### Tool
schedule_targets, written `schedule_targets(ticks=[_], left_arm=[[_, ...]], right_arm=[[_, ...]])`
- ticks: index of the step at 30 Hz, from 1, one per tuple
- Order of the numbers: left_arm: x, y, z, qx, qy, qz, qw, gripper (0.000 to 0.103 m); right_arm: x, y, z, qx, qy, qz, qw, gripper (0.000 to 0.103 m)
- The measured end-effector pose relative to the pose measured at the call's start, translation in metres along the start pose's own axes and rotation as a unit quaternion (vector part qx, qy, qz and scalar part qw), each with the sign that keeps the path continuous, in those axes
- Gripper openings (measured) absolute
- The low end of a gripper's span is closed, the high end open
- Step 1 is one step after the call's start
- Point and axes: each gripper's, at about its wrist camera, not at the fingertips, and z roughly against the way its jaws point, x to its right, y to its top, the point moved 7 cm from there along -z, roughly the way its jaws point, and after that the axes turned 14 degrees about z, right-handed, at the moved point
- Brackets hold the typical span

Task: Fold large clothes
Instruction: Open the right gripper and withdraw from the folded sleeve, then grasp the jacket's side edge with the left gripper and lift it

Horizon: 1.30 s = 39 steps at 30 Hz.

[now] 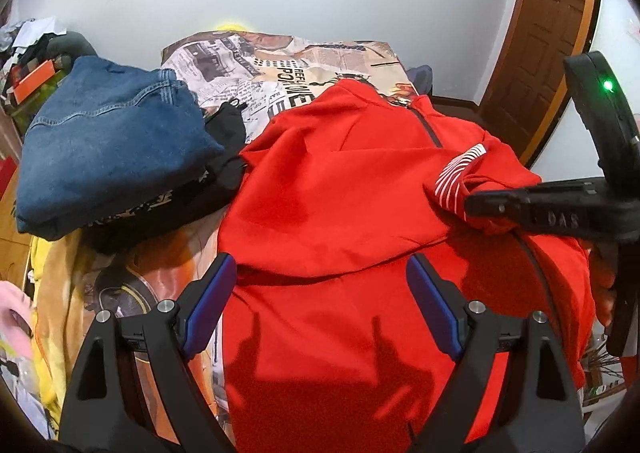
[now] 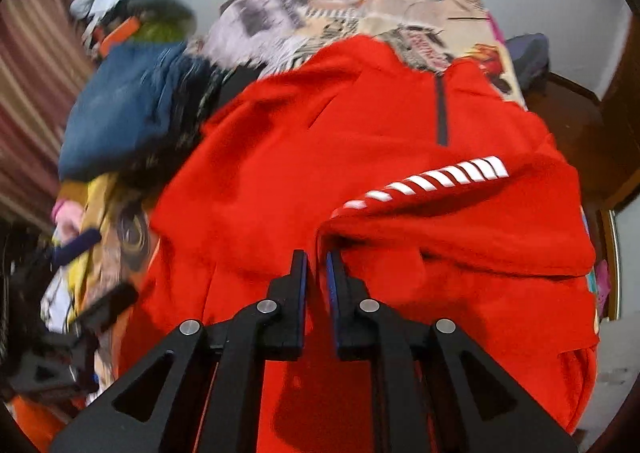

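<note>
A: Report jaw state and garment position.

B: Left gripper [image 1: 320, 259]: jaws wide, nothing between them, poised above the lower half of the red zip-neck sweatshirt [image 1: 320, 181]. Right gripper [image 2: 316, 253]: jaws narrow, a slim gap showing, tips at the end of the striped sleeve [image 2: 440, 213]. Cannot tell whether the pads press the cloth. Sweatshirt spread front-up across the centre of both frames on the printed cover [image 1: 280, 65], striped sleeve drawn inward over the chest.

A: List likely faults.

B: Fault one: sleeve slipping back toward the right of the frame. Cause: weak pinch at the cuff, or release before the sleeve lies flat. Fault two: bunched fold at the shoulder. Cause: sleeve arched rather than laid down, a loose hump visible under the stripes. Fault three: disturbance of the folded denim garment [image 1: 108, 141] and the black garment [image 1: 228, 133] at left of frame, both close to the sweatshirt's edge. Cause: a wide sweep by the left gripper.

A: Precaution?

B: Lay the sleeve flat before letting go; keep the left gripper over red cloth only.
</note>
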Motion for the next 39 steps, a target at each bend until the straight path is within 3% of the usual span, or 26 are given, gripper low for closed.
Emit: schedule_targets(ticks=[1, 3, 6, 9, 11, 15, 18, 26, 30, 33, 35, 36, 37, 38, 39], left_arm=[[0.004, 0.002, -0.001, 0.001, -0.002, -0.003, 1.0000, 0.087], [0.014, 0.007, -0.002, 0.003, -0.007, -0.013, 0.9999, 0.087], [0.036, 0.016, -0.004, 0.009, -0.017, -0.033, 0.9993, 0.087], [0.066, 0.026, -0.009, 0.011, -0.035, -0.062, 0.9974, 0.087], [0.088, 0.031, -0.015, 0.008, -0.048, -0.081, 0.9955, 0.087], [0.138, 0.035, -0.039, -0.022, -0.079, -0.117, 0.9897, 0.087], [0.175, 0.028, -0.059, -0.043, -0.090, -0.154, 0.9831, 0.087], [0.233, 0.001, -0.117, -0.087, -0.075, -0.219, 0.9689, 0.087], [0.241, -0.015, -0.150, -0.107, -0.040, -0.255, 0.9600, 0.087], [0.240, -0.014, -0.162, -0.107, -0.037, -0.243, 0.9635, 0.087], [0.239, -0.007, -0.168, -0.104, -0.035, -0.225, 0.9681, 0.077], [0.239, -0.003, -0.170, -0.104, -0.033, -0.217, 0.9701, 0.066], [0.239, 0.001, -0.172, -0.107, -0.036, -0.206, 0.9719, 0.050], [0.240, 0.004, -0.174, -0.113, -0.043, -0.198, 0.9729, 0.039], [0.240, 0.008, -0.174, -0.121, -0.052, -0.186, 0.9738, 0.021]], right_arm=[[0.001, -0.003, 0.005, 0.003, -0.004, 0.004, 1.000, 0.015], [0.007, -0.005, 0.014, 0.010, -0.011, 0.002, 1.000, 0.031], [0.022, -0.010, 0.037, 0.044, -0.028, -0.006, 0.999, 0.042], [0.050, -0.020, 0.062, 0.067, -0.061, -0.022, 0.996, 0.044], [0.078, -0.031, 0.077, 0.075, -0.104, -0.039, 0.991, 0.045], [0.124, -0.052, 0.092, 0.064, -0.174, -0.069, 0.980, 0.045], [0.151, -0.065, 0.094, 0.051, -0.198, -0.093, 0.974, 0.045], [0.183, -0.088, 0.074, 0.031, -0.188, -0.141, 0.971, 0.045], [0.187, -0.101, 0.058, 0.013, -0.167, -0.152, 0.974, 0.045], [0.186, -0.110, 0.045, 0.002, -0.155, -0.153, 0.976, 0.045], [0.186, -0.115, 0.041, 0.002, -0.153, -0.153, 0.976, 0.045], [0.186, -0.117, 0.040, 0.002, -0.152, -0.155, 0.976, 0.045], [0.187, -0.119, 0.040, 0.003, -0.148, -0.158, 0.976, 0.045], [0.187, -0.121, 0.039, 0.005, -0.143, -0.164, 0.976, 0.045], [0.188, -0.122, 0.039, 0.007, -0.139, -0.169, 0.976, 0.046]])
